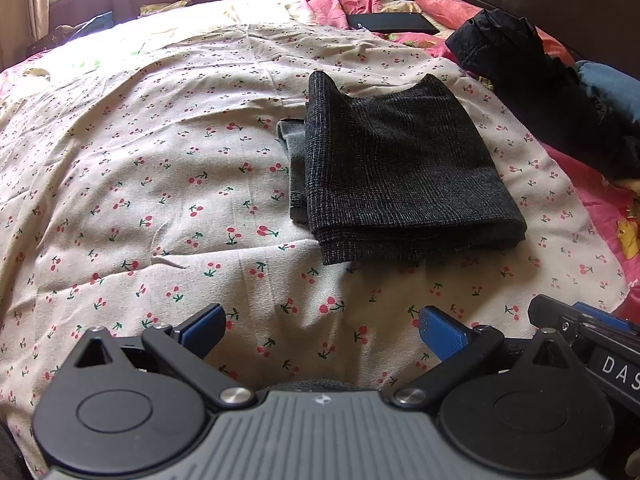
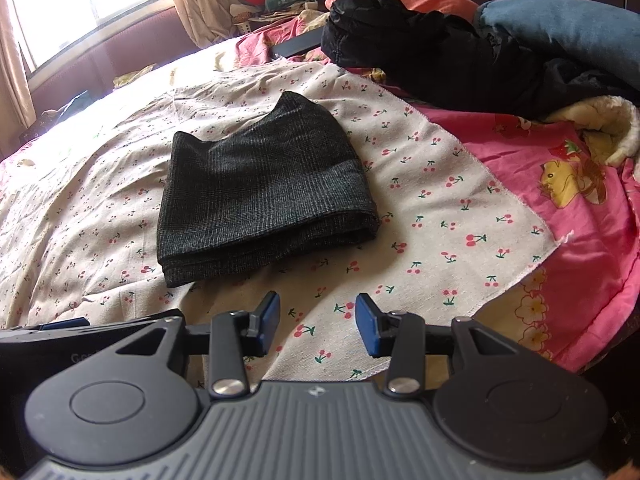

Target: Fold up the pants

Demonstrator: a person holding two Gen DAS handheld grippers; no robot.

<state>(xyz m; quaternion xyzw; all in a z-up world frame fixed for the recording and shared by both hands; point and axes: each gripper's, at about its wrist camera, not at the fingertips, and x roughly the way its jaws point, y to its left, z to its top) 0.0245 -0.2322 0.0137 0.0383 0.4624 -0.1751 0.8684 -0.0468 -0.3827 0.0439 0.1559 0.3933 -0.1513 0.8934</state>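
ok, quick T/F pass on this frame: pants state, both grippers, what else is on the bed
1. The dark plaid pants lie folded on the cherry-print sheet. True.
2. The left gripper is shut on the pants. False: open, empty, short of them.
3. The right gripper holds nothing. True.
4. The pants hang off the edge of the bed. False: they rest fully on the sheet.
5. A black garment pile lies beyond the pants. True.
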